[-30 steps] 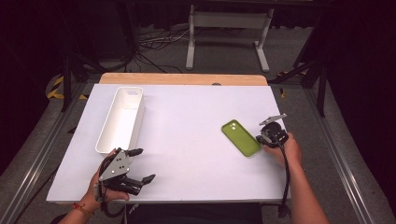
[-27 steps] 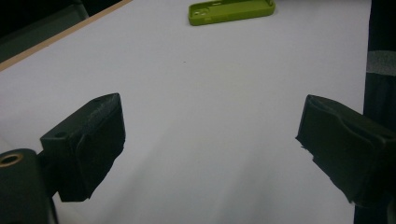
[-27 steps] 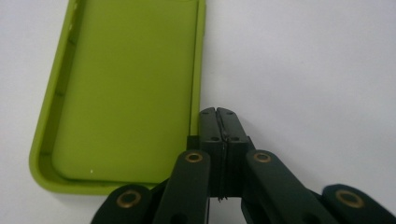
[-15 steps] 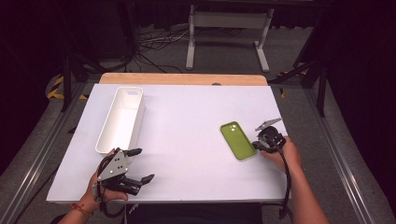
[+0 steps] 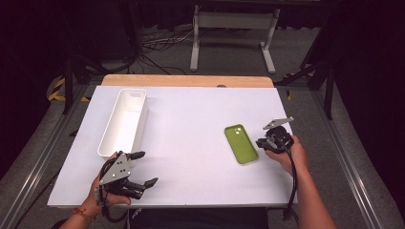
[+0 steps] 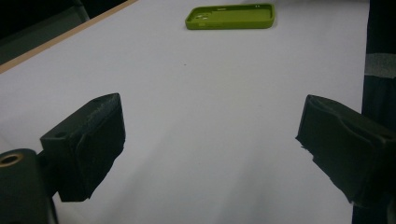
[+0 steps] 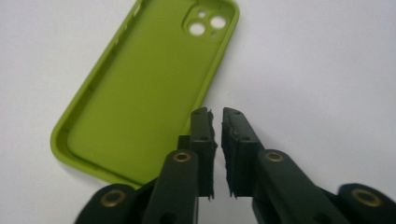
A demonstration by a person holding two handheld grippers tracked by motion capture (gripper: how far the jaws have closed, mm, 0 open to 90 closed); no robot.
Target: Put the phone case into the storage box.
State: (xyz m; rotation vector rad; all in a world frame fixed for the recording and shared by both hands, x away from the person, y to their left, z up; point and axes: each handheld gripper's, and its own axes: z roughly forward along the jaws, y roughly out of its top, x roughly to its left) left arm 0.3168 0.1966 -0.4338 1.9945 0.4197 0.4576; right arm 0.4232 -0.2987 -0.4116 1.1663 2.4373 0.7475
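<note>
On the right half of the white surface (image 5: 191,124), the green phone case (image 5: 241,143) lies flat with its hollow side up and its camera cut-outs toward the far edge. A second ago the right tongs (image 5: 266,141) sat farther right and a little farther away, clear of the case; since then the hand has drawn them leftward and nearer, so their tips now sit just beside the case's right long edge. In the right gripper view the case (image 7: 144,84) lies ahead and to the left of the right tongs (image 7: 217,135), whose jaws are almost together with only a thin slit between them, holding nothing. That suggests an approach to the case rim, but the jaws would need to part before they could take the wall between them.

Near the left corner, the left tongs (image 5: 143,169) have not moved; their jaws stand wide apart and empty, pointing rightward across the bare surface. From the left gripper view the case (image 6: 229,17) lies well apart, far ahead. A white tray (image 5: 123,122) stands just beyond the left hand.
</note>
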